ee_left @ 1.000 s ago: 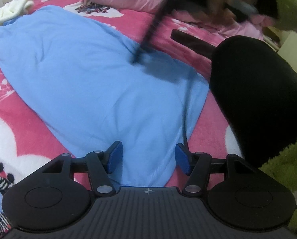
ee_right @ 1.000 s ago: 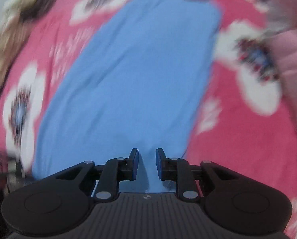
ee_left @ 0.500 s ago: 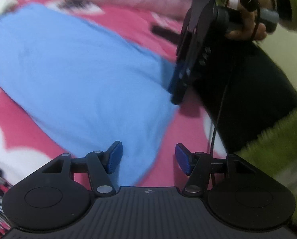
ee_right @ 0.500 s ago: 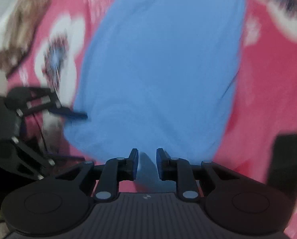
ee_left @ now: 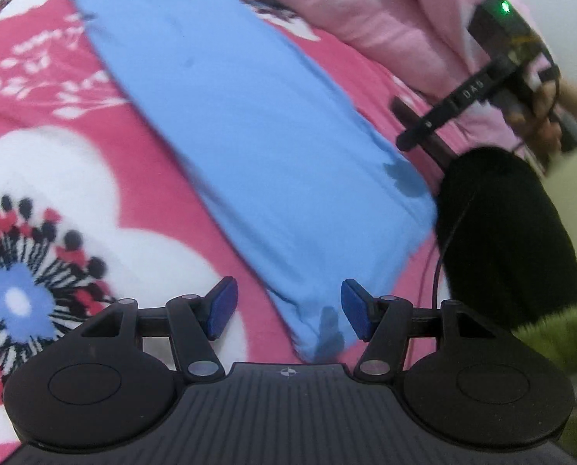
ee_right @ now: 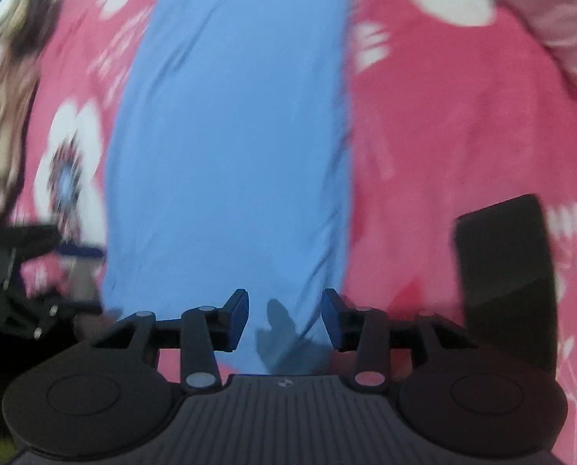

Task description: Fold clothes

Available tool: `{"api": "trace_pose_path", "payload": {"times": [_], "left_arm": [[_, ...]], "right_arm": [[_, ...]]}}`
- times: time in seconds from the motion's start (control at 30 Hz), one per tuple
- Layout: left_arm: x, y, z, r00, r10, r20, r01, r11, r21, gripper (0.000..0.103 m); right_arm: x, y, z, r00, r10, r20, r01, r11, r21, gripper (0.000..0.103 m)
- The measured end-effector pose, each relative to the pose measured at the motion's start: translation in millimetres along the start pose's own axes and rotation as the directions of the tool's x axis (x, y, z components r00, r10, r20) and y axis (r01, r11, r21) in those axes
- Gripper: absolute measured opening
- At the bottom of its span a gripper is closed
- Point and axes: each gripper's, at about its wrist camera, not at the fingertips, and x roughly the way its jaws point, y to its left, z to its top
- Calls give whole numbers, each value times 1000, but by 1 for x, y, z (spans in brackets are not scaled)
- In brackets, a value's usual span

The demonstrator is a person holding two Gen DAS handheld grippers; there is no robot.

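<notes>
Left wrist view: blue garment (ee_left: 257,131) lies flat as a long folded strip on the bed, on a pink floral blanket (ee_left: 55,124), running diagonally from upper left to lower centre. Left gripper (ee_left: 286,312) w/ jaws wide apart, nothing between the pads but air; near end of the garment sits between and just below them, no contact visible. Small dark shadows fall on the cloth near that end. Big white flower w/ blue, red & black centre (ee_left: 17,298) on the blanket at left. Pink quilted fabric (ee_left: 385,11) bunched at top right. Right gripper (ee_left: 408,139) comes in from upper right, held in a hand (ee_left: 540,112), green light lit on its body; its tip is above the blanket beside the garment's right edge. Black-clad leg (ee_left: 509,232) at right, fuzzy green sleeve (ee_left: 559,341) below it. Right wrist view, heavily blurred: same garment (ee_right: 230,135) runs straight away from the camera, narrow end nearest. Right gripper (ee_right: 284,319) jaws also apart, holding nothing; cloth edge lies between them. Dark flat rectangle (ee_right: 509,271) on the blanket at right, prob. a phone, can't tell for sure. Left gripper (ee_right: 55,255) visible at far left, beside the garment's left edge, smeared by motion.
</notes>
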Motion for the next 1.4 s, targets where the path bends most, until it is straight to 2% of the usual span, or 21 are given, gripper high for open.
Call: {"api": "trace_pose_path", "payload": {"times": [0.07, 0.2, 0.27, 0.4, 0.5, 0.63, 0.73, 0.87, 0.97, 1.07, 1.13, 1.17, 1.2, 1.27, 1.33, 1.4], "left_arm": [[3, 7, 2, 1000, 16, 17, -15, 999, -52, 59], [7, 11, 2, 999, -42, 13, 43, 995, -91, 59], [9, 13, 1, 997, -71, 11, 72, 991, -111, 59], [13, 17, 1, 991, -130, 9, 130, 980, -149, 59], [21, 11, -7, 977, -208, -39, 200, 967, -155, 59], [28, 7, -7, 974, -218, -69, 206, 967, -153, 57], [28, 11, -6, 975, -210, -65, 196, 965, -175, 45], [31, 17, -7, 974, -218, -60, 200, 955, -217, 42], [29, 8, -12, 979, -193, -66, 181, 972, -151, 41], [30, -7, -14, 982, -173, -80, 168, 984, -57, 41], [31, -8, -13, 982, -177, -71, 173, 983, -56, 38], [30, -7, -13, 984, -167, -61, 164, 985, -62, 24], [30, -5, -13, 986, -158, -51, 155, 986, -68, 15], [26, -4, -14, 989, -147, -24, 145, 987, -69, 9], [20, -6, -13, 993, -120, 6, 120, 992, -46, 8], [13, -12, -11, 995, -90, 45, 90, 996, -5, 7]], "right_arm": [[8, -15, 3, 999, 37, 24, -38, 997, 65, 44], [21, -38, 12, 992, 103, 66, -114, 977, 180, 45], [25, -42, 10, 989, 135, 61, -145, 967, 207, 45], [36, -36, 5, 981, 190, -33, -178, 961, 212, 45], [42, -31, -2, 965, 234, -119, -207, 957, 203, 46], [50, -18, -5, 924, 330, -193, -291, 935, 204, 49], [48, -19, -7, 934, 296, -200, -262, 948, 179, 46], [43, -21, 1, 962, 237, -134, -213, 962, 171, 45], [49, -25, -3, 950, 261, -173, -225, 953, 204, 45], [57, 0, -4, 937, 245, -251, -229, 969, 92, 48], [59, 9, -5, 939, 221, -263, -216, 975, 50, 48], [58, 10, -6, 942, 214, -260, -210, 977, 43, 46], [58, 10, -6, 945, 207, -253, -204, 978, 40, 43], [56, 10, -7, 955, 198, -222, -193, 980, 42, 22], [53, 12, -8, 964, 191, -186, -187, 981, 42, 12], [44, 10, -12, 969, 199, -145, -195, 980, 41, 8]]}}
